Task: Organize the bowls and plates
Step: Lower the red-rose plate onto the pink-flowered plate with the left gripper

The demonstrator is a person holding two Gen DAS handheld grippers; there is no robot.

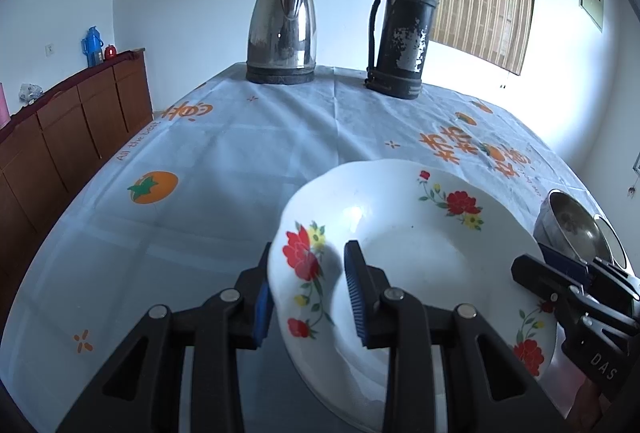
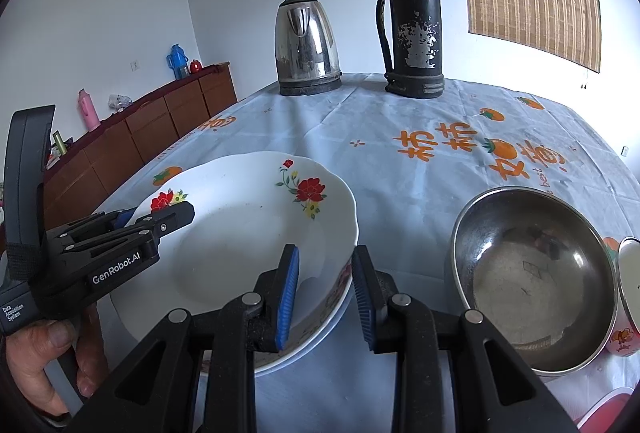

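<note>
A white plate with red flowers [image 1: 420, 253] [image 2: 248, 233] lies on top of another flowered plate [image 2: 320, 317] on the table. My left gripper [image 1: 310, 289] straddles the top plate's left rim, one blue pad under it and one over it, with a gap at the rim. It also shows in the right wrist view [image 2: 136, 219]. My right gripper [image 2: 326, 297] straddles the plates' right rim, jaws apart. It also shows in the left wrist view [image 1: 560, 265]. A steel bowl [image 2: 532, 281] [image 1: 572, 229] sits to the right.
A steel kettle [image 1: 282, 33] and a black thermos [image 1: 400, 29] stand at the table's far edge. A patterned cup [image 2: 630, 297] stands right of the steel bowl. A wooden sideboard [image 1: 68, 129] runs along the left wall. The tablecloth [image 1: 224, 161] is pale blue.
</note>
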